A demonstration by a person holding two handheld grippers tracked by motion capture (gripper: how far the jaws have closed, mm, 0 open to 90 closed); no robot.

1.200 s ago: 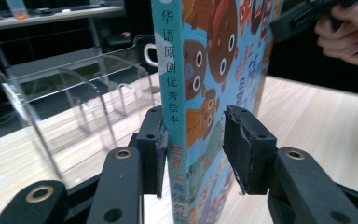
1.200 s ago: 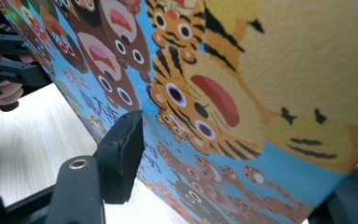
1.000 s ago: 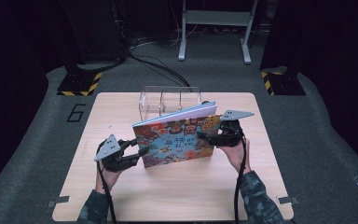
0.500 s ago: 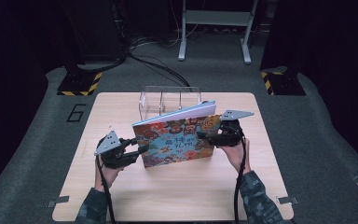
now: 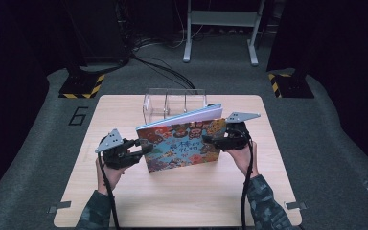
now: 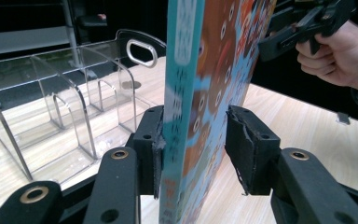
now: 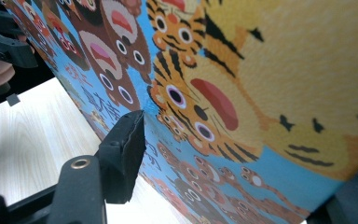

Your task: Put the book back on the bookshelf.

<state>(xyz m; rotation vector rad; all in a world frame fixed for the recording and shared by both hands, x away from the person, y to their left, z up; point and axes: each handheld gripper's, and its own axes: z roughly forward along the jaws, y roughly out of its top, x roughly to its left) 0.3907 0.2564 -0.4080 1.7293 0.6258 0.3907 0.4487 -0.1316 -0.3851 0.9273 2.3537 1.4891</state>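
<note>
The left gripper [image 5: 141, 149], black with a grey three-cornered plate, stands at the left end of a thin hardcover picture book with a blue cover of cartoon animals [image 5: 184, 143]. In the left gripper view its jaws straddle the book's turquoise spine [image 6: 181, 93]: one pad [image 6: 154, 151] lies against the spine side, the other pad [image 6: 247, 149] stands clear of the cover, so the jaws are apart and not clamped. The right gripper [image 5: 211, 140] meets the book's right end; in the right gripper view one pad [image 7: 123, 154] sits just beside the tiger-printed cover [image 7: 242, 84], and the opposite jaw is hidden, so its grip cannot be told.

The book stands on its lower edge near the middle of the light wooden table [image 5: 182, 201], leaning toward the far edge, with its long axis running left to right. A clear plastic divided rack [image 5: 172, 103] stands just behind it, at the table's far edge.

Characters printed on the cover and spine are not legible. A number "6" [image 5: 78, 115] is marked on the floor beside the table's far left corner.
</note>
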